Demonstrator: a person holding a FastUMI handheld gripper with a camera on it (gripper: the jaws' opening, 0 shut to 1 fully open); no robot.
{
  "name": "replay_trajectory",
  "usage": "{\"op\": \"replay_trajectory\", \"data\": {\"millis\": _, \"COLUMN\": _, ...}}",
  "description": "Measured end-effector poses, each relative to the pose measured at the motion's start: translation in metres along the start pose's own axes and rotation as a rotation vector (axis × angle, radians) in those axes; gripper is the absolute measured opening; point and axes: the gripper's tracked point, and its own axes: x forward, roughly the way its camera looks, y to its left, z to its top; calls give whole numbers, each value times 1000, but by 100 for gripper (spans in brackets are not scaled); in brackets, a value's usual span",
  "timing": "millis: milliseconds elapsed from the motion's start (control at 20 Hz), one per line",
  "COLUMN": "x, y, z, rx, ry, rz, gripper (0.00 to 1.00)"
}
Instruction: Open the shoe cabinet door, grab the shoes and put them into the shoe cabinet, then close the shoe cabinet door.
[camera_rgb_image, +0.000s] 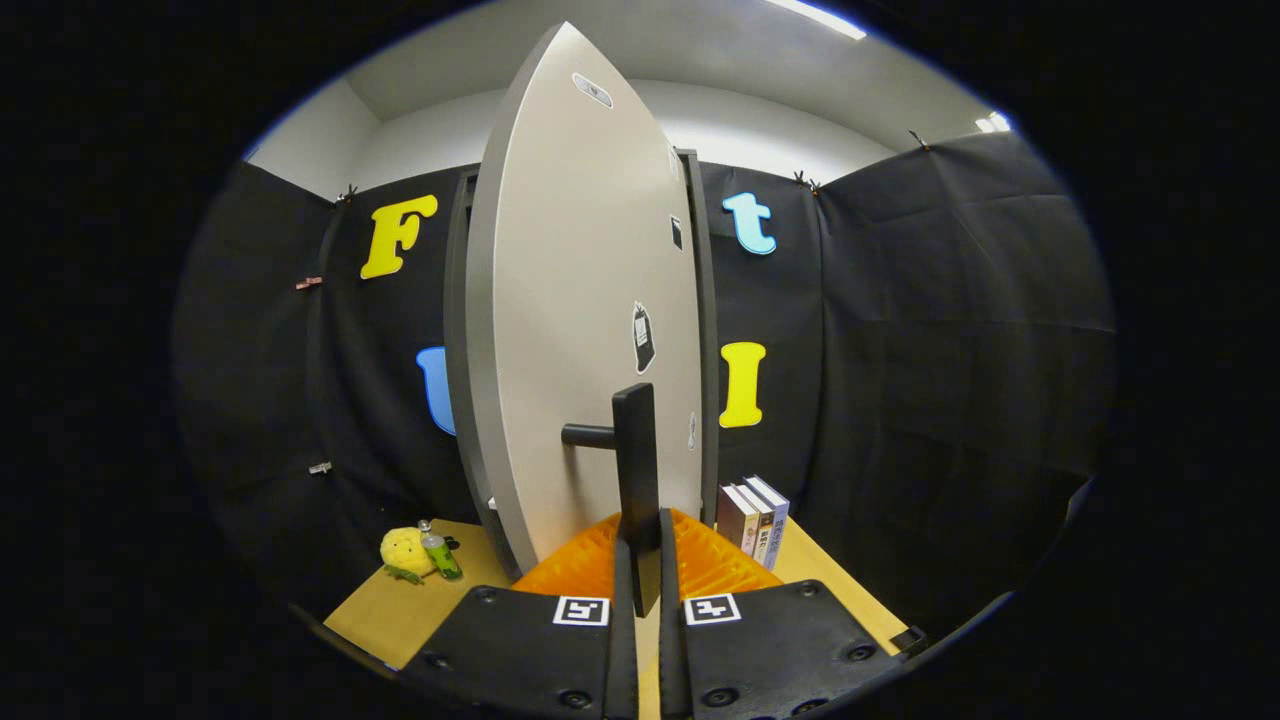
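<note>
The shoe cabinet's grey door (575, 330) stands swung out toward me, edge-on, with its dark frame (708, 330) behind it. A black bar handle (636, 470) juts from the door on a short post. My gripper (640, 560) is shut on the lower end of that handle, one finger pressing each side of it. The cabinet's inside is hidden behind the door. I cannot see the shoes.
The cabinet stands on a wooden tabletop (400, 610). A yellow plush toy (405, 552) and a small green bottle (440, 555) lie left of the door. Several upright books (755, 520) stand to the right of the cabinet.
</note>
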Motion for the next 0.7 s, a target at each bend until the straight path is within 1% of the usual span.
{"op": "replay_trajectory", "data": {"millis": 150, "x": -2, "y": -25, "z": 3, "rx": 6, "ry": 7, "rz": -1, "gripper": 10}}
{"op": "replay_trajectory", "data": {"millis": 350, "x": -3, "y": -60, "z": 12, "rx": -6, "ry": -8, "rz": -56, "gripper": 10}}
{"op": "replay_trajectory", "data": {"millis": 400, "x": -5, "y": -70, "z": 14, "rx": -10, "ry": -9, "rz": -63, "gripper": 7}}
{"op": "replay_trajectory", "data": {"millis": 550, "x": -9, "y": -87, "z": 16, "rx": 13, "ry": 16, "rz": -42, "gripper": 5}}
{"op": "replay_trajectory", "data": {"millis": 700, "x": -18, "y": -114, "z": 22, "rx": 9, "ry": 6, "rz": -74, "gripper": 5}}
